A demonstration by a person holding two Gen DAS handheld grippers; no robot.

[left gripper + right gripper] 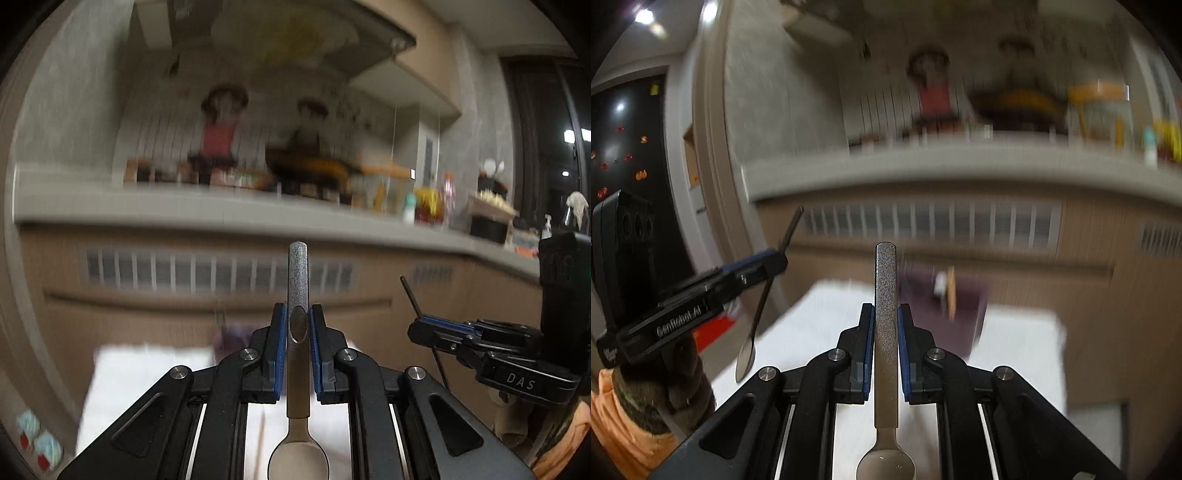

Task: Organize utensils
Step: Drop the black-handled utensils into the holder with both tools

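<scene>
We are looking across a kitchen, with a white cloth-covered table point(1015, 343) lying under both grippers and a long grey counter point(221, 210) running along the far wall. Nearest to us in the left wrist view, the left gripper point(298, 325) is sitting almost fully closed, its blue pads point(281, 332) pressing on the handle of a metal spoon point(297, 369); the bowl is lying back toward the camera and the speckled handle tip is sticking out forward past the fingertips. In the right wrist view, the right gripper point(885, 325) is pinching a second spoon point(885, 350) in the same way, jaws nearly shut on the handle, bowl toward the lens, handle tip pointing ahead. Each gripper is also showing in the other camera: the right gripper is appearing at the right edge of the left view, with its spoon seen edge-on as a thin dark line, and the left gripper is appearing at the left of the right view, its spoon hanging bowl-down, with an orange sleeve point(617, 424) showing below it. Both spoons are hanging clear above the cloth. Farther out on the cloth, a dark purple holder point(945, 310) is standing, too blurred for us to read its contents. Beyond it, beige cabinet fronts with a slatted vent point(931, 225) are rising to the counter, where blurred jars, bottles and two figurines are standing.
</scene>
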